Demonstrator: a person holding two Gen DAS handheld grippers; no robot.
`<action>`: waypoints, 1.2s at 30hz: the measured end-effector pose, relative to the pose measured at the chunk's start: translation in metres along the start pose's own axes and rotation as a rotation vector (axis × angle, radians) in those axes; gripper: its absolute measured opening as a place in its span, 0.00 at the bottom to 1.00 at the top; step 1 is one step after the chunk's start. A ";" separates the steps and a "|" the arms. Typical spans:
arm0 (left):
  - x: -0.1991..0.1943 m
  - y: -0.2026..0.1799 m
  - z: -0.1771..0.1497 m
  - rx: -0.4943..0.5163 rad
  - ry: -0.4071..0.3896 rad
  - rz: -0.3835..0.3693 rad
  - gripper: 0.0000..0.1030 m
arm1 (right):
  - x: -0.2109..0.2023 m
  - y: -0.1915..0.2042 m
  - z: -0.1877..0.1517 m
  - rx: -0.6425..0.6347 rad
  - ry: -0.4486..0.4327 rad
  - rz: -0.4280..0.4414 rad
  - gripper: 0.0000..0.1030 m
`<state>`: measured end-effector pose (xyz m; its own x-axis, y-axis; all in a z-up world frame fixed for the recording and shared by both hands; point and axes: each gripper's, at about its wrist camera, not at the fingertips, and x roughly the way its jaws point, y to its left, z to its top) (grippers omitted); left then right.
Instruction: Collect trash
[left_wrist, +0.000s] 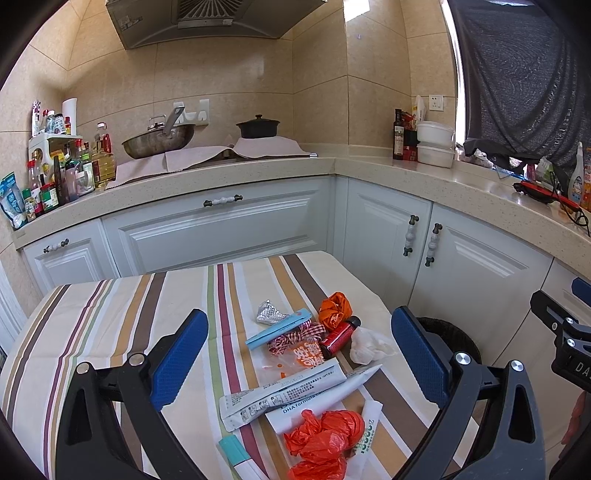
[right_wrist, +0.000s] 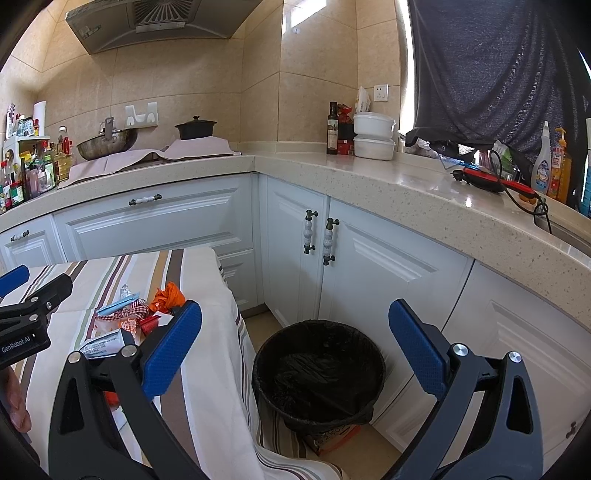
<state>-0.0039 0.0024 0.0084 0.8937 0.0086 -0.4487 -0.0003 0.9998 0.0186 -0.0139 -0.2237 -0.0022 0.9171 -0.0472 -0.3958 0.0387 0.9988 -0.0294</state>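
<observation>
trash (left_wrist: 295, 369) sits heaped at the tabletop's right edge — left gripper (left_wrist: 300, 350) and right gripper (right_wrist: 294, 341) both wide, empty; pinch one piece, carry to the bin (right_wrist: 317, 369).

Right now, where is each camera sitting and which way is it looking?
Left wrist: sits on the left gripper, looking down over the striped table at the trash pile; both open blue fingers show.
Right wrist: sits on the right gripper, looking past the table edge at the black bin; open fingers show.
Shared: table, orange bag, bin, kitchen counter.
</observation>
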 end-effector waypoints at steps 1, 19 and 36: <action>0.000 0.000 0.000 0.000 0.000 -0.001 0.94 | 0.000 0.000 0.000 0.000 0.001 0.001 0.96; 0.008 0.007 -0.007 -0.038 0.068 -0.013 0.94 | -0.001 0.000 -0.004 0.001 0.013 0.016 0.96; -0.015 0.061 -0.048 -0.028 0.086 0.144 0.94 | -0.007 0.076 -0.052 -0.112 0.098 0.201 0.96</action>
<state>-0.0388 0.0644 -0.0267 0.8419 0.1518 -0.5178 -0.1389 0.9882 0.0639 -0.0381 -0.1485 -0.0492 0.8588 0.1462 -0.4910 -0.1902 0.9809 -0.0407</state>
